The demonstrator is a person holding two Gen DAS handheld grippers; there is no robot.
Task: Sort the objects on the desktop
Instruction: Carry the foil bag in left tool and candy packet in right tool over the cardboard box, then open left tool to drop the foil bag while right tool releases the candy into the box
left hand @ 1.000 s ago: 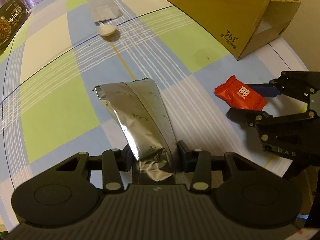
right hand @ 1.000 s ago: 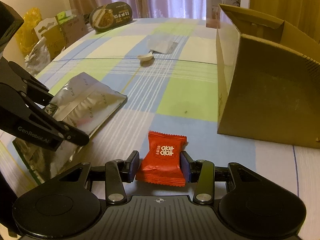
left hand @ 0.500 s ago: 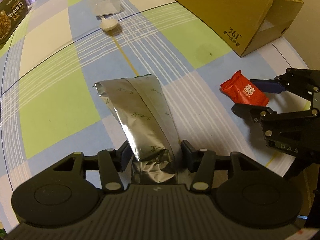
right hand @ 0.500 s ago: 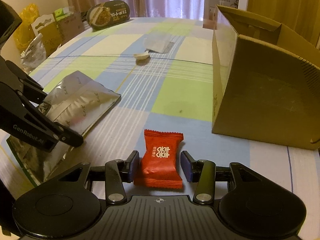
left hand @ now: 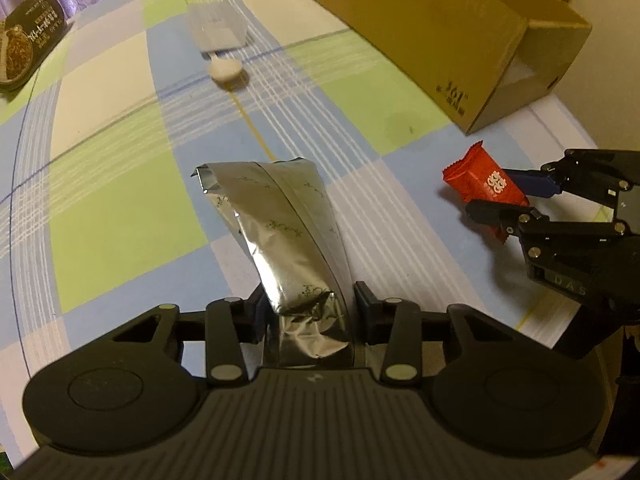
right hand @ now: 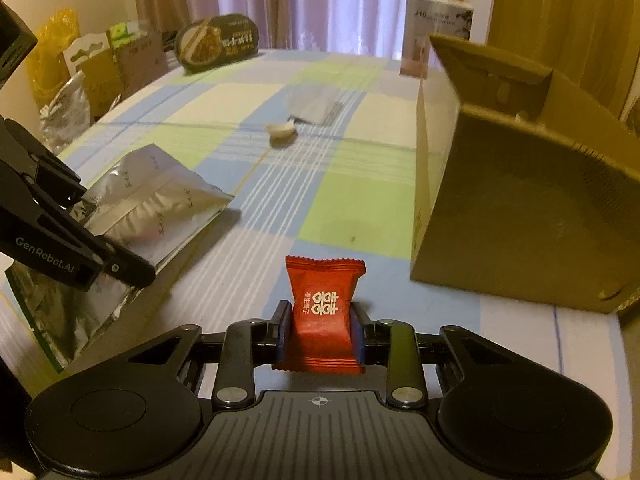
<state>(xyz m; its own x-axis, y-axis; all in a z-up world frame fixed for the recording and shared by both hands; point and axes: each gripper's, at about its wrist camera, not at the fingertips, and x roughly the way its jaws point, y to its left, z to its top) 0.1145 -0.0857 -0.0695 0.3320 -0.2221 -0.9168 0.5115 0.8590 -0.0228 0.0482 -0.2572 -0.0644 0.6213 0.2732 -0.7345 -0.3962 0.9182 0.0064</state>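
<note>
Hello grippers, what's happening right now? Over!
Left gripper shut on silver foil pouch. Right gripper shut on red candy. Cardboard box ahead, path open.

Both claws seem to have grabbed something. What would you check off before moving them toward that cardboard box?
1. Right gripper grip on the red candy: ok, the jaws press both sides of the wrapper.
2. Left gripper grip on the silver pouch: cannot tell, the jaws flank its crumpled end but contact is unclear.
3. Pouch off the table: not ok, its far end looks to rest on the cloth.
4. Path from candy to the box: ok, only bare cloth lies between.
5. Box opening reachable: cannot tell, both views show mostly its outer walls.
6. Grippers apart: ok, a gap separates them.
</note>
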